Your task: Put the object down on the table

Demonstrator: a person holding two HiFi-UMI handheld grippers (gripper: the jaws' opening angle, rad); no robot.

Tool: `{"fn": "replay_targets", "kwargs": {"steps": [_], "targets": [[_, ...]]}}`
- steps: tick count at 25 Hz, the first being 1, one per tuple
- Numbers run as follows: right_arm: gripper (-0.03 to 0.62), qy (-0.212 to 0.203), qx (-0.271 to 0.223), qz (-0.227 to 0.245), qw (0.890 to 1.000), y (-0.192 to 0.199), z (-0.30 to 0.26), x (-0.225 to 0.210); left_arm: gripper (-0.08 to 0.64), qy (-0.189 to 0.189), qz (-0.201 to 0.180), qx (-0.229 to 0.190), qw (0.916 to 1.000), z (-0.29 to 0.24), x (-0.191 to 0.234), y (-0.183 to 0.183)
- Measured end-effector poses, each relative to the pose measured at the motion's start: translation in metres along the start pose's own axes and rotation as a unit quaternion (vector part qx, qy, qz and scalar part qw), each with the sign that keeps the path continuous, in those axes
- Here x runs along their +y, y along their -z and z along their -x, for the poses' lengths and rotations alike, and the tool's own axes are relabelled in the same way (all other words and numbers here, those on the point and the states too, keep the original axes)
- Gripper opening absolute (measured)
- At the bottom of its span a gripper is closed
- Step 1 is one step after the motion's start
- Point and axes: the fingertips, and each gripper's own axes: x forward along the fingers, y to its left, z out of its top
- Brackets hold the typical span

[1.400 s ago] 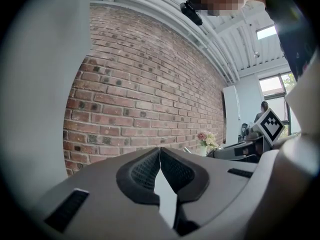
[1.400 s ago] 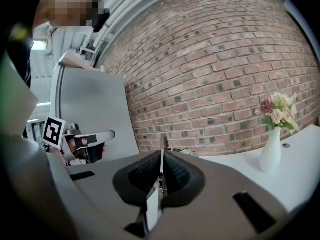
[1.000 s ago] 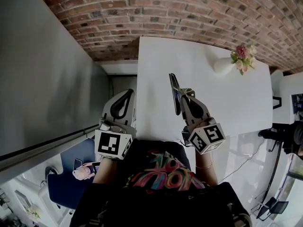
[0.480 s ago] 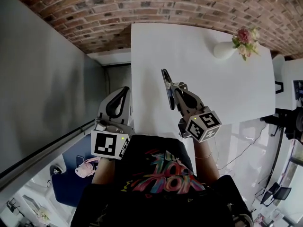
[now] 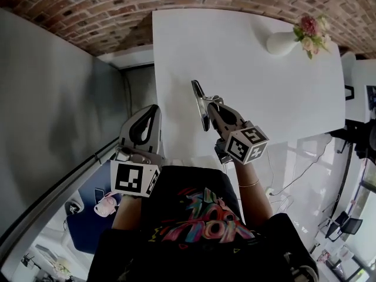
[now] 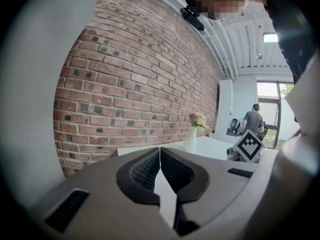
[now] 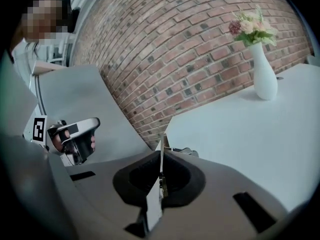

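Observation:
My right gripper (image 5: 207, 111) is shut on a thin, flat dark object (image 5: 197, 94), which stands on edge above the near left part of the white table (image 5: 258, 87). In the right gripper view the object (image 7: 163, 145) shows edge-on as a thin sliver between the closed jaws of the right gripper (image 7: 160, 176), with a small metal part beside it. My left gripper (image 5: 153, 111) hangs off the table's left edge, shut and with nothing in it. In its own view the left gripper (image 6: 160, 156) shows its pads pressed together.
A white vase (image 5: 282, 42) of pink flowers stands at the table's far right corner. A brick wall (image 5: 117, 16) runs behind the table. A grey partition (image 5: 53, 98) stands to the left. A person (image 6: 253, 121) stands far off by a window.
Both grippers have come down. The right one has sunk toward the table and rolled a little, with the flat object still clamped in it.

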Motion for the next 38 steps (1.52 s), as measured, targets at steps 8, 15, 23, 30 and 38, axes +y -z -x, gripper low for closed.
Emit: {"fn": "replay_targets", "kwargs": {"steps": [8, 15, 23, 30, 38], "targets": [[0.023, -0.012, 0.010, -0.054, 0.998, 0.030, -0.021, -0.007, 0.026, 0.014, 0.006, 0.009, 0.9998, -0.010, -0.004, 0.016], [0.023, 0.000, 0.020, -0.096, 0.995, 0.052, -0.031, -0.014, 0.025, 0.023, 0.012, 0.014, 0.9996, -0.019, -0.004, 0.026], [0.025, 0.025, 0.015, -0.148, 0.989, 0.064, -0.035, -0.025, 0.026, 0.029, 0.017, 0.018, 0.9993, -0.025, -0.004, 0.032], [0.027, 0.032, 0.016, -0.191, 0.981, 0.072, -0.033, -0.036, 0.025, 0.034, 0.017, 0.022, 0.9990, -0.028, -0.009, 0.034], [0.037, 0.029, 0.011, -0.214, 0.976, 0.072, -0.034, -0.036, 0.026, 0.037, 0.016, 0.019, 0.9990, -0.031, -0.010, 0.031]]}}
